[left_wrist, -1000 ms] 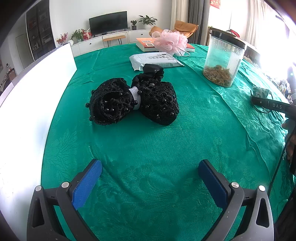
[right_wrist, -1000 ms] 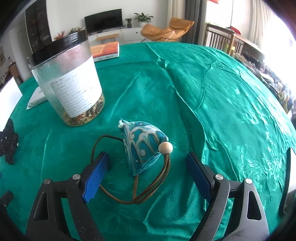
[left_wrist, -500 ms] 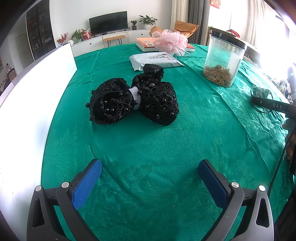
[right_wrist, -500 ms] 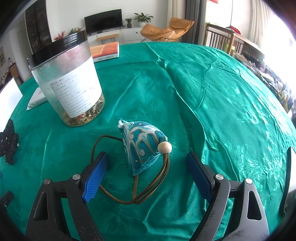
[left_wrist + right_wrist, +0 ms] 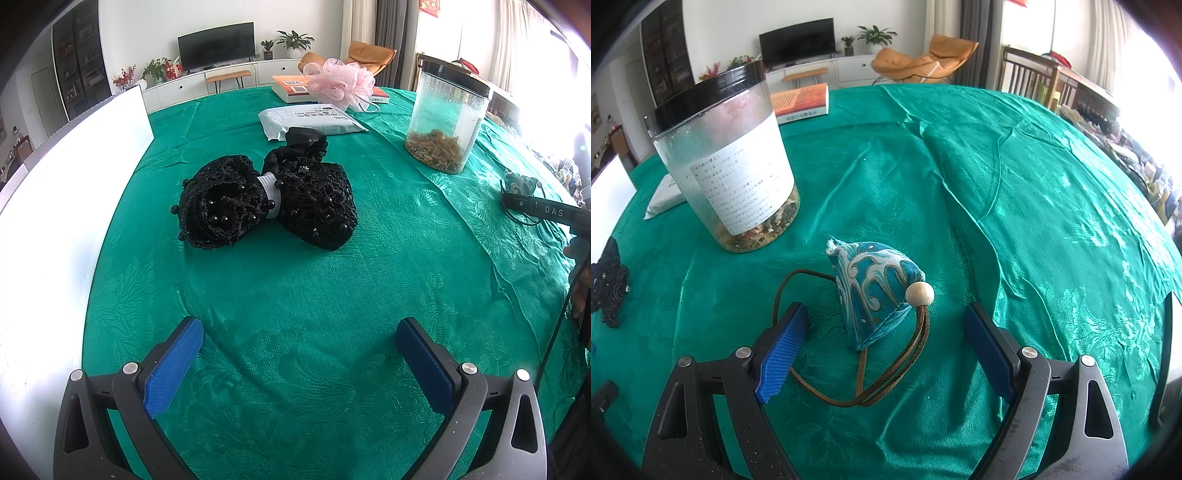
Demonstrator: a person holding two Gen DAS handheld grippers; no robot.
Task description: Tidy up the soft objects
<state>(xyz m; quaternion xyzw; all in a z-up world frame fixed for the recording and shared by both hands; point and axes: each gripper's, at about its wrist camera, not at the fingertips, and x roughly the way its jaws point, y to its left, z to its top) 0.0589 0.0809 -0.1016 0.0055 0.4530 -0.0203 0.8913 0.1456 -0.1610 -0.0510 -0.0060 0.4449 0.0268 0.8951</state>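
Two hand-held grippers sit low over the counter [image 5: 295,295], spread wide. The right hand-held gripper [image 5: 882,350] brackets the blue pouch [image 5: 875,288]; ahead of the left hand-held gripper [image 5: 299,358] lies the black beaded bow [image 5: 266,203].

The blue pouch [image 5: 877,286] seems marginally nearer the right gripper [image 5: 886,350].

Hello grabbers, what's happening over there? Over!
Left gripper open, holding nothing, short of the black lace bow. Right gripper open, jaws either side of the blue pouch, not touching. Pouch cord loops under the jaws; jar stands behind.
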